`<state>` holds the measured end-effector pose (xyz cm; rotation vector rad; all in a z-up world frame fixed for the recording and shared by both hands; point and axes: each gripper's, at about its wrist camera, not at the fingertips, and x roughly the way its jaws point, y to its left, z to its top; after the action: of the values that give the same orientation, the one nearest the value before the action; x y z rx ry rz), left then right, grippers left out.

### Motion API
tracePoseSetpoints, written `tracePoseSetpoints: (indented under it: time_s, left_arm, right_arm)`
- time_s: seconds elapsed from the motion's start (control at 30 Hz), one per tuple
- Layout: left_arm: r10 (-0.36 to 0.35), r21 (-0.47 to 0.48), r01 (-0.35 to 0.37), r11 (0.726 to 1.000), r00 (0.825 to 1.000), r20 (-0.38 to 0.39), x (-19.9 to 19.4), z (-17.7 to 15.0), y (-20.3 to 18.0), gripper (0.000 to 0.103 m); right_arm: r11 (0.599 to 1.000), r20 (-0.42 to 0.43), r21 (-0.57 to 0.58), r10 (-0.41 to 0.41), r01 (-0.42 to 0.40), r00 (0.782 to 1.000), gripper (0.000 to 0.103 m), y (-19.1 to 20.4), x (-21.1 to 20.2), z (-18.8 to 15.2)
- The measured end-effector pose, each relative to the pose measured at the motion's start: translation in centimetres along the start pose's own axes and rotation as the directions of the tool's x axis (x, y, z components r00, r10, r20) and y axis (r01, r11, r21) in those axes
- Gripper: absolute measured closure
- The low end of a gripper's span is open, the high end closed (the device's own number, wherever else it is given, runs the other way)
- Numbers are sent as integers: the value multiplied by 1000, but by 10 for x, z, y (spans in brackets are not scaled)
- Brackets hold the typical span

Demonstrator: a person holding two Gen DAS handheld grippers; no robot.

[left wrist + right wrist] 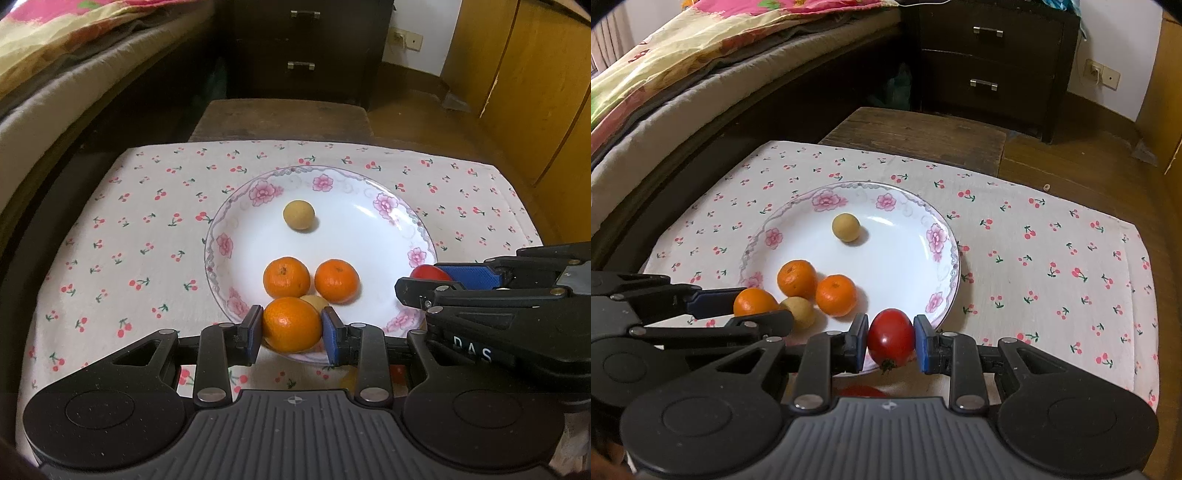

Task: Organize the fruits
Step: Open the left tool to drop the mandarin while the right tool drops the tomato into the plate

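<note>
A white plate with pink flowers on its rim lies on the cherry-print cloth. On it rest two oranges, one small yellow-brown fruit farther back, and another near the front rim. My left gripper is shut on a third orange over the plate's near rim. My right gripper is shut on a red tomato at the plate's right front edge.
The cherry-print cloth covers a low wooden table. A bed runs along the left, a dark drawer cabinet stands behind, and a wooden wardrobe is at the right. Something red lies under my right gripper.
</note>
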<state>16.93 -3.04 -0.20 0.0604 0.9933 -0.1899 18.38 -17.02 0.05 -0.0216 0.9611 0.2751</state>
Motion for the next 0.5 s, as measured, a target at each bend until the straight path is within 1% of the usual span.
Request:
tracePoseSetpoints:
  time_s: [0.5]
  left_arm:
    - [-7, -17, 7, 1000, 1000, -17, 13, 7, 3, 62]
  right_arm:
    - [1000, 0, 21, 14, -14, 1000, 73, -6, 12, 9]
